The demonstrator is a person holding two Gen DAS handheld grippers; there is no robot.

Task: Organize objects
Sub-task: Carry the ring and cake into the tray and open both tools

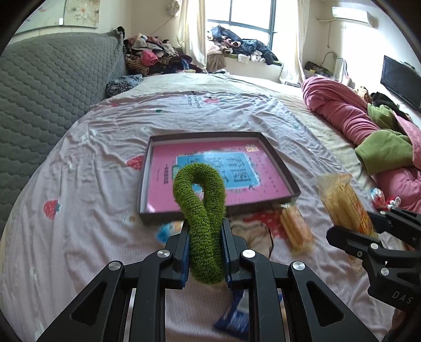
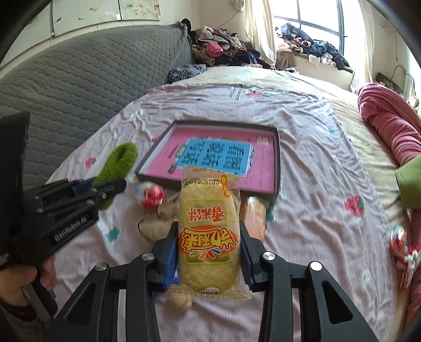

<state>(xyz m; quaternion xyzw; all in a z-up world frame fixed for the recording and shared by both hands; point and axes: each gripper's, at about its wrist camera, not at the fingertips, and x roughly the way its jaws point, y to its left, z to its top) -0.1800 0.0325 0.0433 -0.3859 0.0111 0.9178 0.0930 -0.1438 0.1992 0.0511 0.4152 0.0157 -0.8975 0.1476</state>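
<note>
- While both lift off the bed (image 1: 79,147): left hand-held gripper (image 1: 205,246) clamps green loop (image 1: 200,189), right hand-held gripper (image 2: 209,252) clamps snack packet (image 2: 209,231).
- Shallow box (image 1: 282,168) at 12 o'clock; window (image 1: 250,15) beyond.

"GenRobot.AI" on the left gripper (image 2: 110,188) body – "DAS" on the right gripper (image 1: 368,231) body

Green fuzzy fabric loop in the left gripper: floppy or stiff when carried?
Probably soft: the green fuzzy fabric loop looks pinched narrow between the left gripper pads. Yet it holds its ring shape above them, so likely springy, light, unlikely to slip.
</note>
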